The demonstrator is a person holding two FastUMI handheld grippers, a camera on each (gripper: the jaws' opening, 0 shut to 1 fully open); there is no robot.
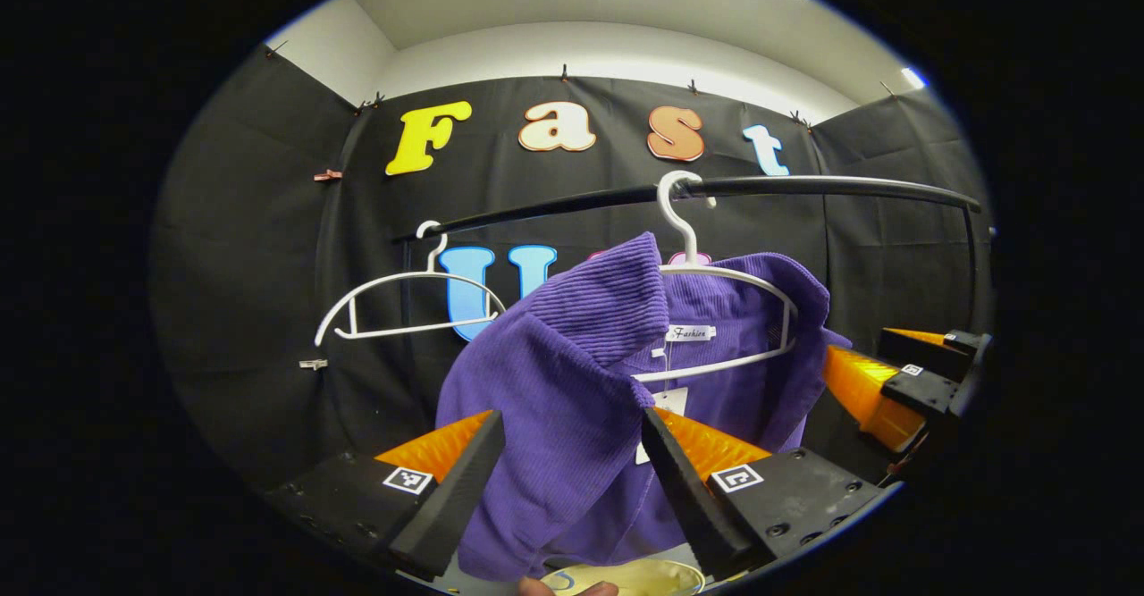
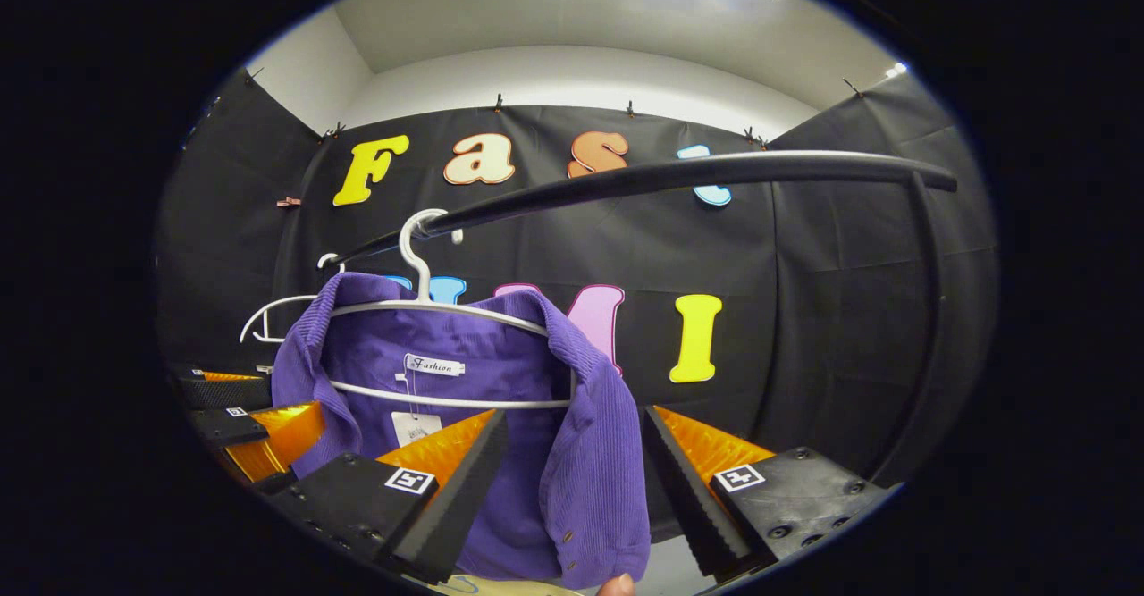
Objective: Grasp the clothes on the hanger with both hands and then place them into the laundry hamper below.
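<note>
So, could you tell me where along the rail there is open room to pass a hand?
In the right gripper view, the black rail runs bare from the purple shirt to its far post. It is crowded at the other end: the shirt's hanger and an empty white hanger hang close together, with both open grippers straddling the shirt's edges.

A purple ribbed shirt (image 1: 572,399) is hung on a white hanger (image 1: 706,265) from a black rail (image 1: 804,187), another white hanger (image 1: 407,306) beside
</note>
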